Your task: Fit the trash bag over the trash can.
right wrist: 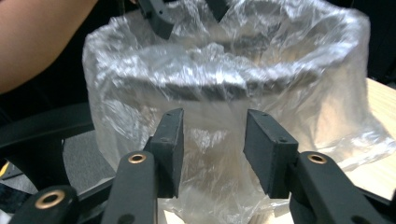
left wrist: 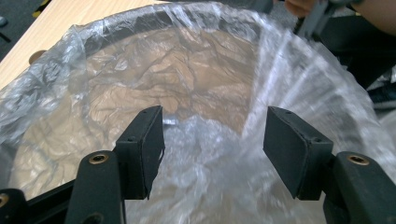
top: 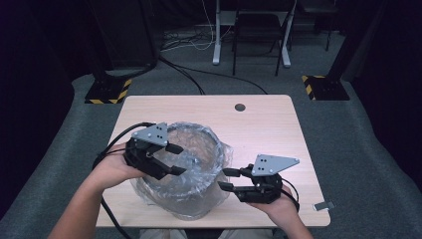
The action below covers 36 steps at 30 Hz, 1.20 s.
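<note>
Between the two hands on the desk (top: 278,124) stands the bag-lined bin (top: 191,199): left tongs (top: 174,159) poised open over its rim, holding nothing; right tongs (top: 225,179) part-open, empty, just beside its outer wall, the nearer to grasp the liner.

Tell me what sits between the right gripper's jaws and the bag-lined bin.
Nothing: in the right gripper view the right gripper stands open just short of the clear bag over the bin, and the gap is bare.
</note>
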Motion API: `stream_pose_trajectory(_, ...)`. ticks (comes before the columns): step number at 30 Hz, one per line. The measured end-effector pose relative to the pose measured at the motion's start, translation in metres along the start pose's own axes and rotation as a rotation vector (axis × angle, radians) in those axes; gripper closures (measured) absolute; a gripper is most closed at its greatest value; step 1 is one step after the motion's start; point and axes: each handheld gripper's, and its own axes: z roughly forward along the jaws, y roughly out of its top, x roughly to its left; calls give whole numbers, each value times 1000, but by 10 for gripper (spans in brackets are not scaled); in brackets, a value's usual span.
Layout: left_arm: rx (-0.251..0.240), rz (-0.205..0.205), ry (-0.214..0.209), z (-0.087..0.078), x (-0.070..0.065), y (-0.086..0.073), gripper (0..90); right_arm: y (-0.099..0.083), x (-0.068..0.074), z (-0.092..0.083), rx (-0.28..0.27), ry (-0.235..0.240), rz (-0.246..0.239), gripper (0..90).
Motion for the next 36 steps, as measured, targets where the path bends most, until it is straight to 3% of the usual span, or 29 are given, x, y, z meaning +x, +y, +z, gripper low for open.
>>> stream_pose_trajectory(4,89,12,1,13,-2,0,377,-3,-1,4,19,0,-4,598)
stream_pose_trajectory(8,158,47,-53,21,-7,-3,379,-7,-4,4,19,-3,8,586)
stream_pose_trajectory(10,173,49,-74,21,-7,-5,380,-8,-4,4,18,-6,13,574)
stream_pose_trajectory(12,172,41,-68,19,-6,-7,389,-8,-4,2,17,-8,15,561)
stream_pose_trajectory(15,138,25,-64,14,-4,-10,378,-6,-4,-2,11,-16,9,549)
stream_pose_trajectory(19,92,23,-22,2,-3,-11,362,-4,-6,-9,-8,-31,15,528)
stream_pose_trajectory(25,-50,-14,50,-31,2,-18,354,-3,-8,-20,-34,-67,15,465)
stream_pose_trajectory(29,-136,-52,99,-50,6,-31,334,-2,-9,-32,-50,-99,18,421)
stream_pose_trajectory(35,-216,-99,146,-69,9,-50,323,-2,-16,-47,-47,-144,21,393)
stream_pose_trajectory(36,-231,-109,174,-76,8,-58,320,-3,-20,-52,-41,-165,24,390)
